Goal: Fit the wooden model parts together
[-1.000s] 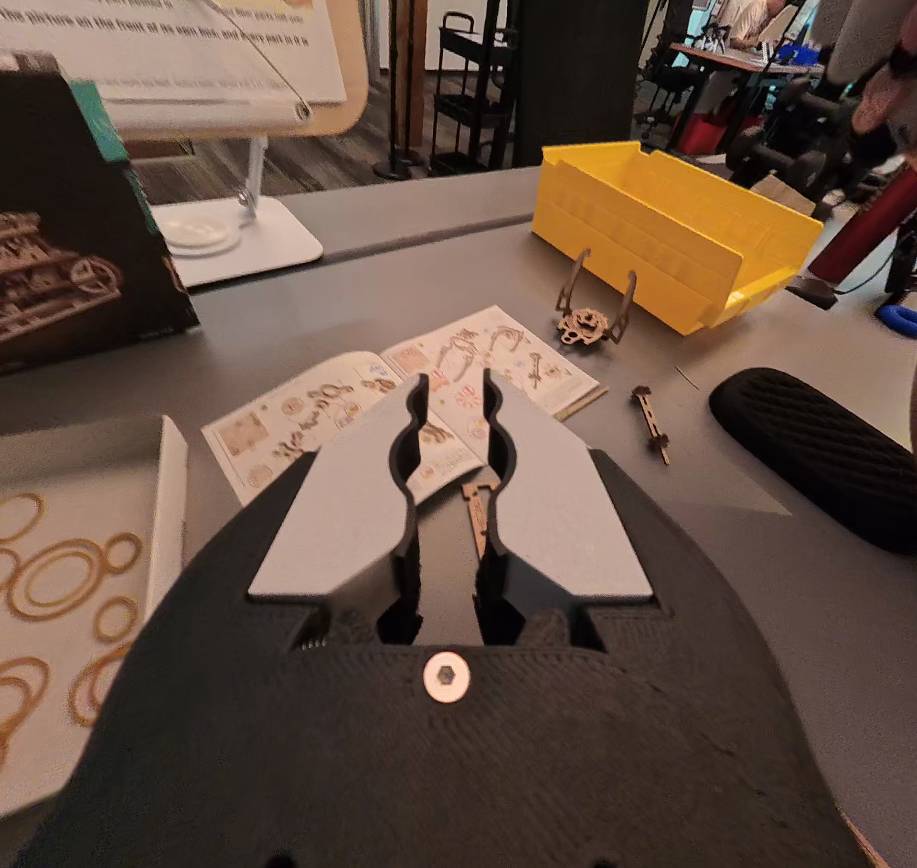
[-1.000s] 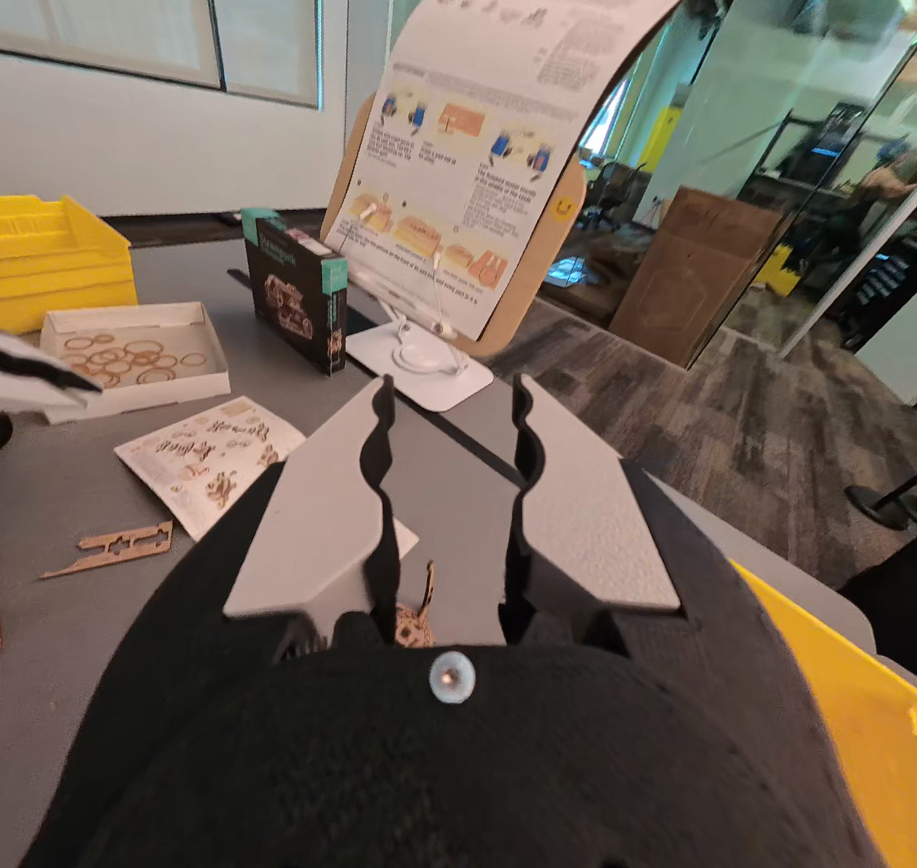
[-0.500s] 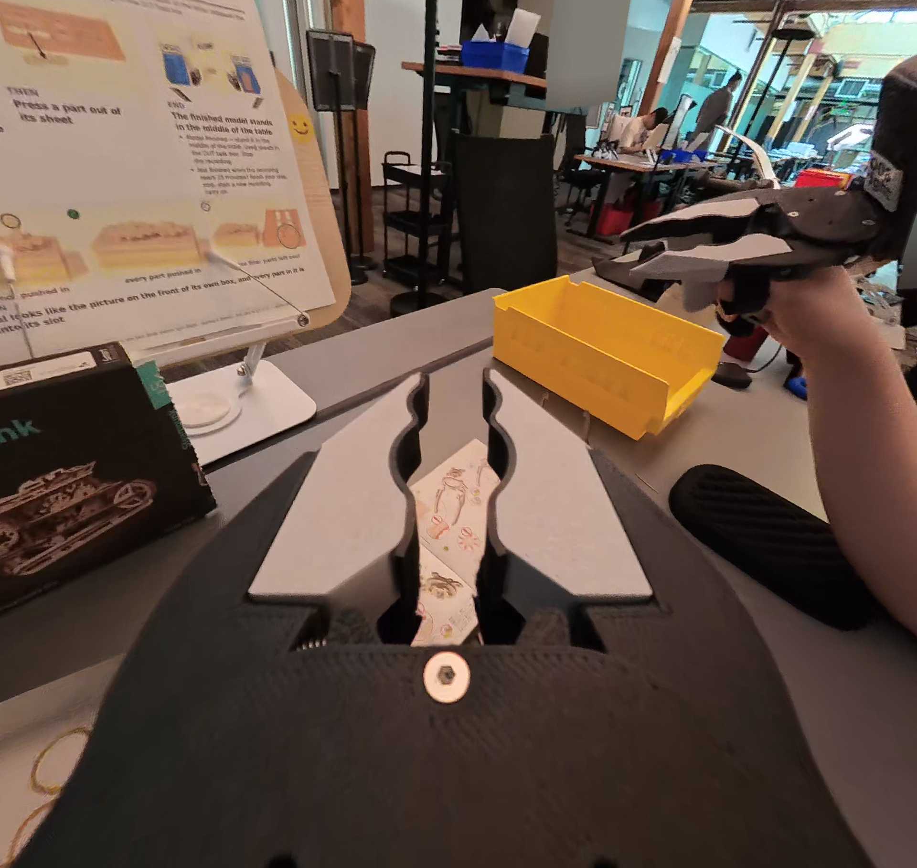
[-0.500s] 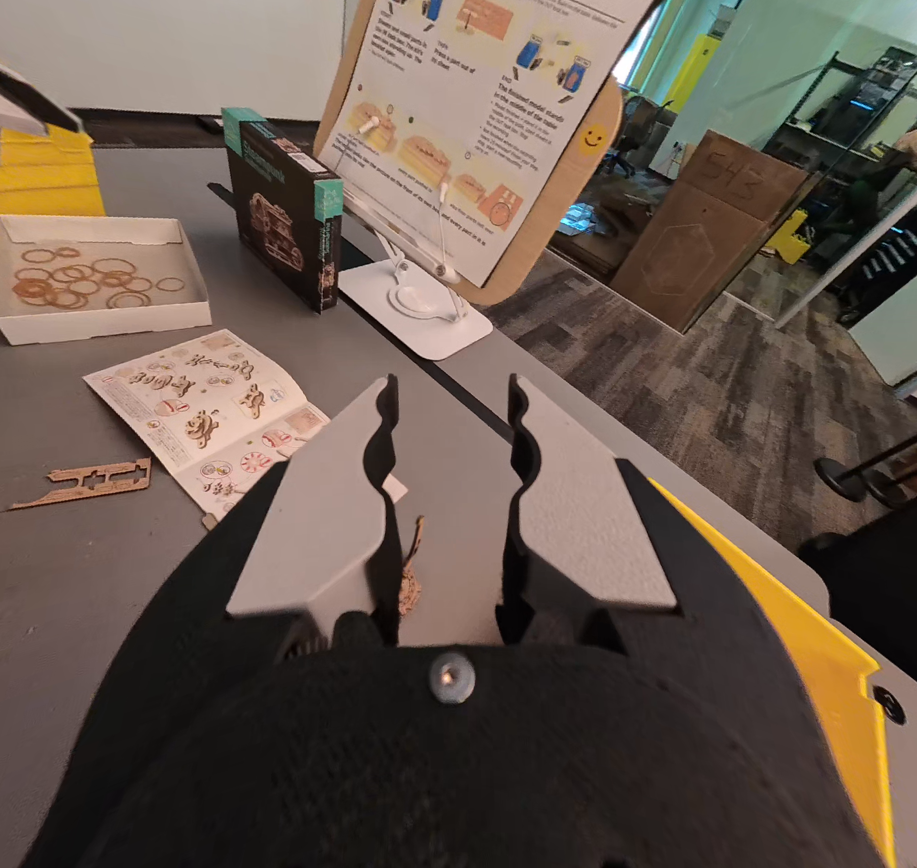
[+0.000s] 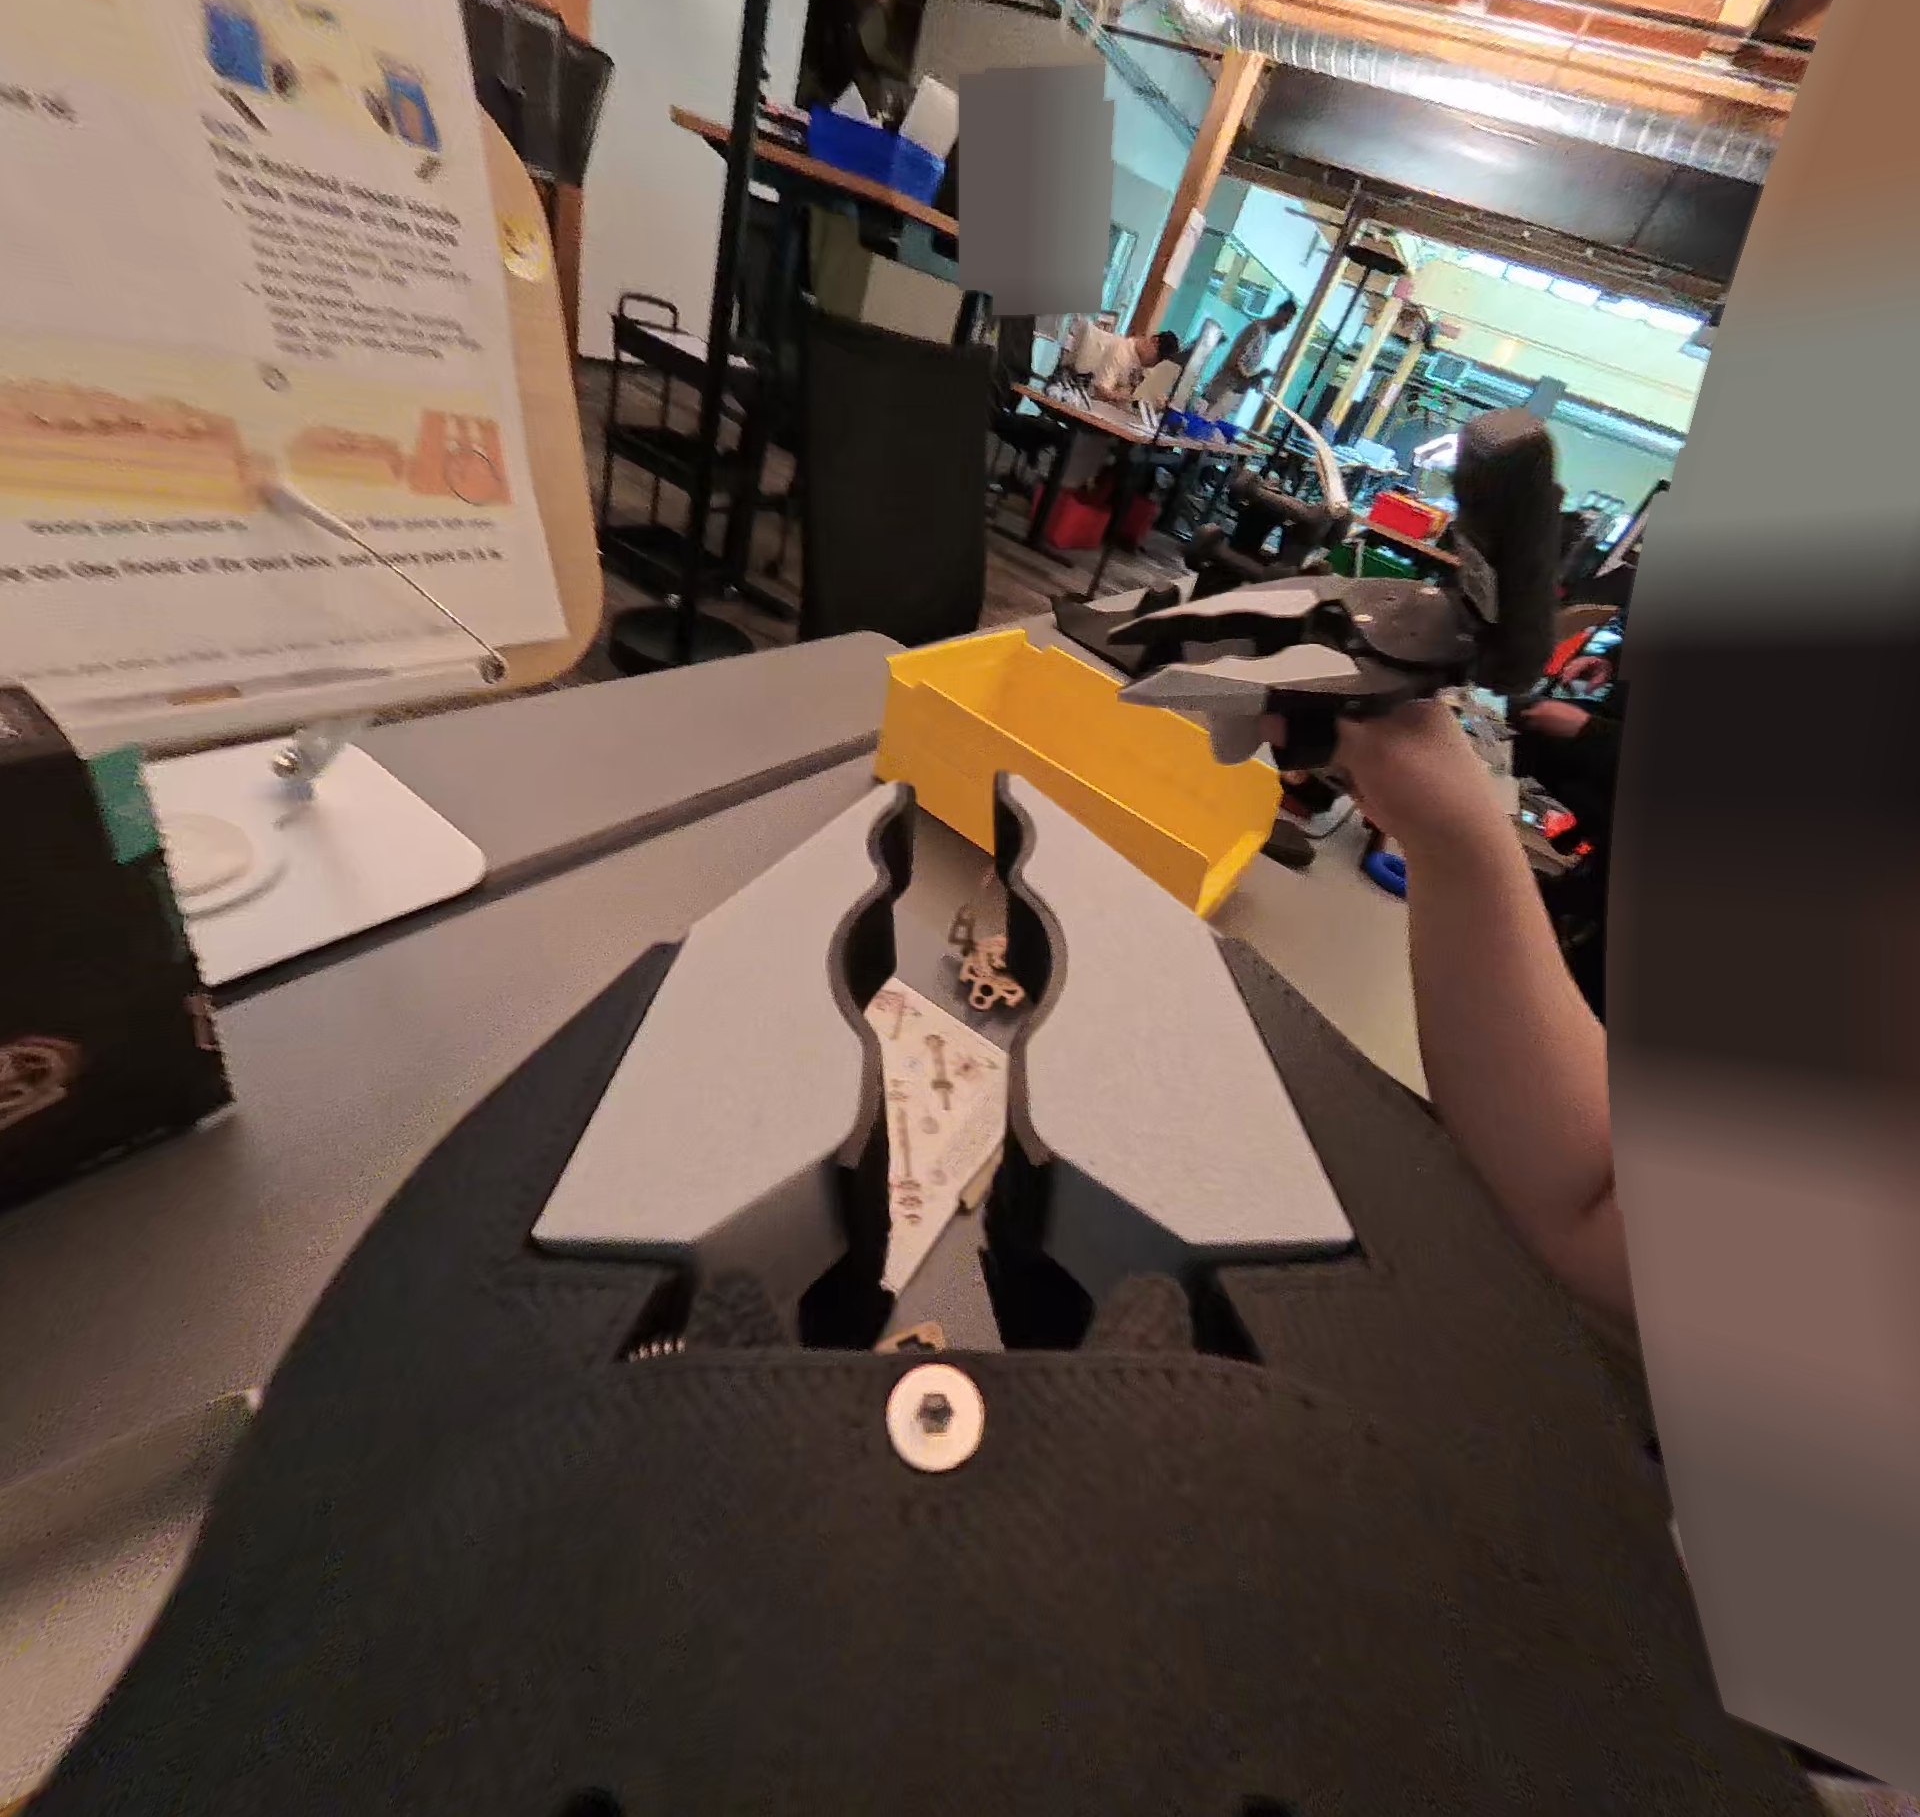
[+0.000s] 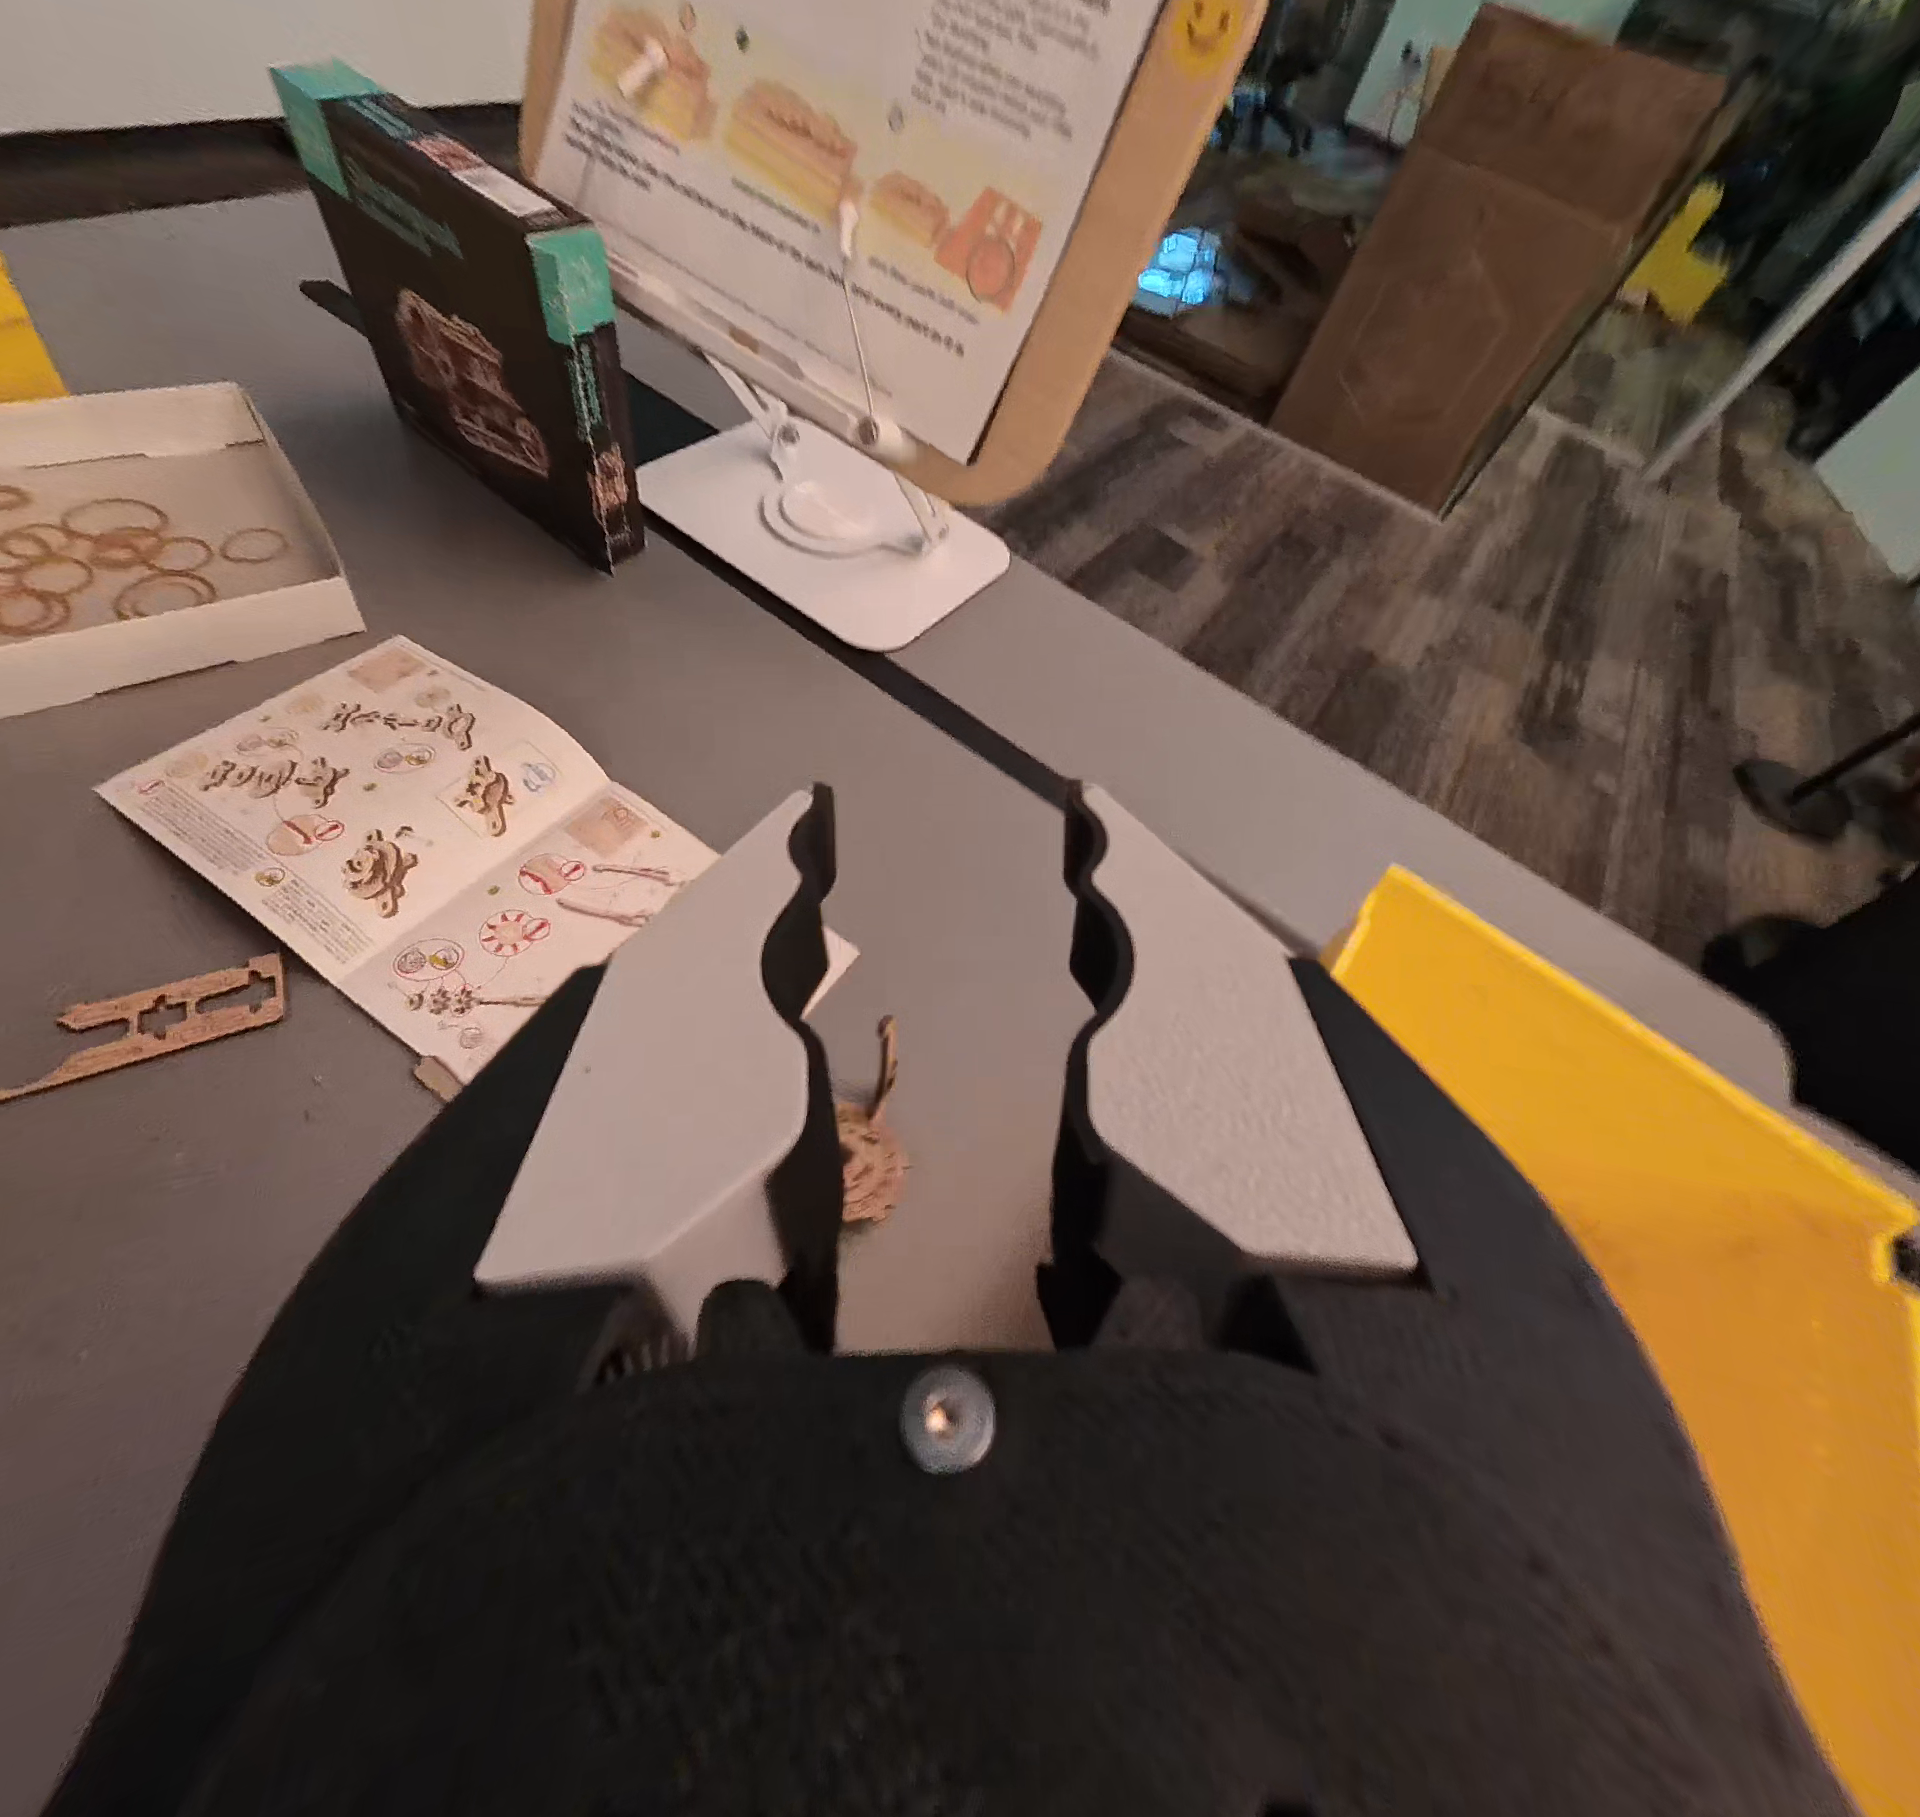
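Observation:
My left gripper (image 5: 954,791) is open and empty, held above the grey table (image 5: 623,759). Through its narrow gap I see a small wooden assembly (image 5: 982,957) with two upright arms standing on the table just past the instruction booklet (image 5: 935,1092). My right gripper (image 6: 948,801) is open and empty, above the same assembly (image 6: 868,1144), which shows between its fingers by the left one. It also shows in the left wrist view (image 5: 1122,666), held up by a hand above the bin. A flat slotted wooden part (image 6: 177,1014) lies left of the booklet (image 6: 416,832).
A yellow bin (image 6: 1621,1144) stands at the right, near the table edge. A white tray (image 6: 260,614) with wooden rings, the dark model box (image 6: 478,344) and a page stand on a white base (image 6: 831,562) stand at the back. About 25 centimeters separates my left fingertips from my right.
My left gripper has lifted and tilted up from the booklet, bringing the right gripper into view. My right gripper has tipped down over the wooden assembly. Both have stayed open.

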Demonstrator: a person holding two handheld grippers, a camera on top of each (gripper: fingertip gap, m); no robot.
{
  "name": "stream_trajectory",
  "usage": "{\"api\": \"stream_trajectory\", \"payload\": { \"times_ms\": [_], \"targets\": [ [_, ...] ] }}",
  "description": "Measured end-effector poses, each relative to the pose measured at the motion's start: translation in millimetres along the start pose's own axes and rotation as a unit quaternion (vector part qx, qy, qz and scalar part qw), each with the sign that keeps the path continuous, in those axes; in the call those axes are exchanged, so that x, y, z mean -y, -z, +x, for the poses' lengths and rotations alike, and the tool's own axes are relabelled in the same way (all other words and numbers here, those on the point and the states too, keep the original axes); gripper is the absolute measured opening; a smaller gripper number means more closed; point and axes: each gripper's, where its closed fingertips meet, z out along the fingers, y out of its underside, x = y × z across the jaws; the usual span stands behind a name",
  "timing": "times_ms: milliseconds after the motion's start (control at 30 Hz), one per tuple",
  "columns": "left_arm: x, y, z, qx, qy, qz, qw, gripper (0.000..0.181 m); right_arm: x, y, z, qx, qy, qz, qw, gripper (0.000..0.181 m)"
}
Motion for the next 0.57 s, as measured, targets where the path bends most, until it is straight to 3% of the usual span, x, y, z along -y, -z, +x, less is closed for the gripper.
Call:
{"api": "stream_trajectory", "payload": {
  "times_ms": [100,200,400,567],
  "targets": [
    [6.8,1.6,9.9,-0.019,0.012,0.02,1.0,0.012,-12.5,-10.7,-13.9,0.023,-0.094,-0.049,0.994,0.045],
    [7.1,0.5,16.6,-0.025,0.01,0.022,0.999,0.012,-19.4,-14.6,-50.3,0.071,-0.157,-0.098,0.98,0.044],
    [-3.0,-14.3,32.7,-0.052,0.022,0.013,0.998,0.012,-85.4,-11.0,-98.4,0.04,-0.037,-0.318,0.947,0.04],
    [-3.7,-21.3,46.8,-0.09,0.06,0.031,0.994,0.011,-121.8,3.8,-109.6,0.015,0.046,-0.429,0.902,0.032]
  ]
}}
